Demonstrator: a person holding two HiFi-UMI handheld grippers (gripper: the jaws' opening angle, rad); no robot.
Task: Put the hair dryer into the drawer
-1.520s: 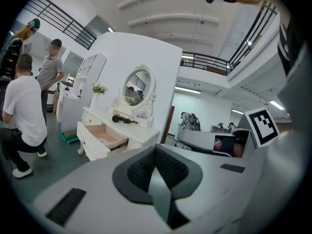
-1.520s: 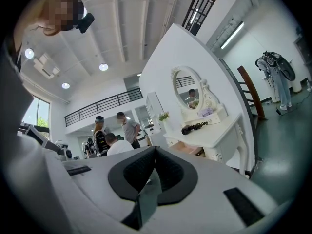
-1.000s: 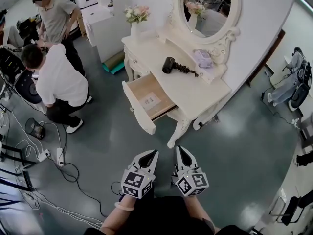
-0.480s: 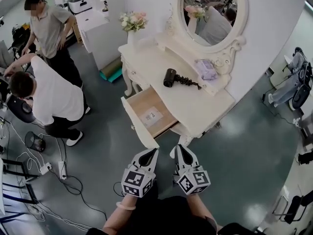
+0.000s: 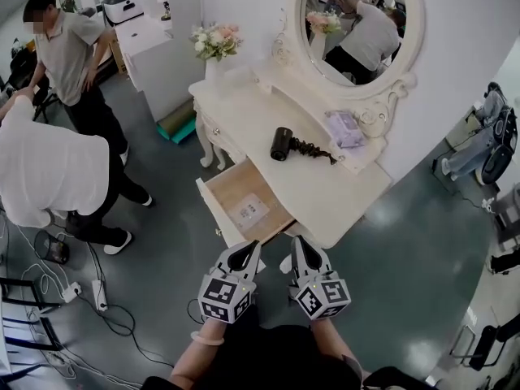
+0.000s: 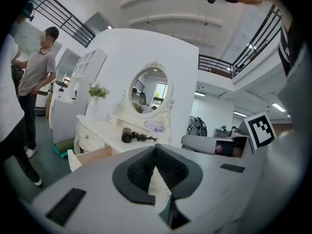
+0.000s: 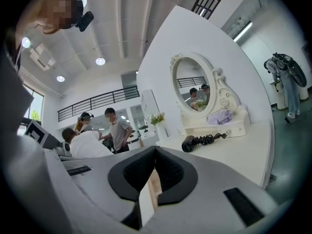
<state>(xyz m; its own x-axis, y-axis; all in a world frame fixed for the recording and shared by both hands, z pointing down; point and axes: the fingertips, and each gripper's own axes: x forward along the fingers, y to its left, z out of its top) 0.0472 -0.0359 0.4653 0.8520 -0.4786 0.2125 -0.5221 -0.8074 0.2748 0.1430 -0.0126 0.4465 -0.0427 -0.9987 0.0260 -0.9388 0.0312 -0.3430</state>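
Note:
A black hair dryer [image 5: 282, 143] with a coiled cord lies on the white dressing table [image 5: 325, 187], in front of the oval mirror. It also shows in the left gripper view as the hair dryer [image 6: 127, 135] and in the right gripper view as the hair dryer [image 7: 189, 143]. The table's wooden drawer [image 5: 244, 203] stands pulled out, with a paper sheet inside. My left gripper [image 5: 254, 249] and right gripper [image 5: 296, 246] hover side by side just short of the table's near corner, both shut with nothing held. Tips meet at left gripper [image 6: 155, 146] and right gripper [image 7: 155, 148].
Two people [image 5: 49, 161] stand and bend at the left, beside cables and a power strip [image 5: 99, 293] on the grey floor. A vase of flowers [image 5: 215, 43] and a purple packet [image 5: 344, 128] sit on the table. A white cabinet [image 5: 154, 51] stands behind.
Both grippers have come closer to the dressing table, which now sits nearer in the head view. The bending person has shifted left, partly out of frame.

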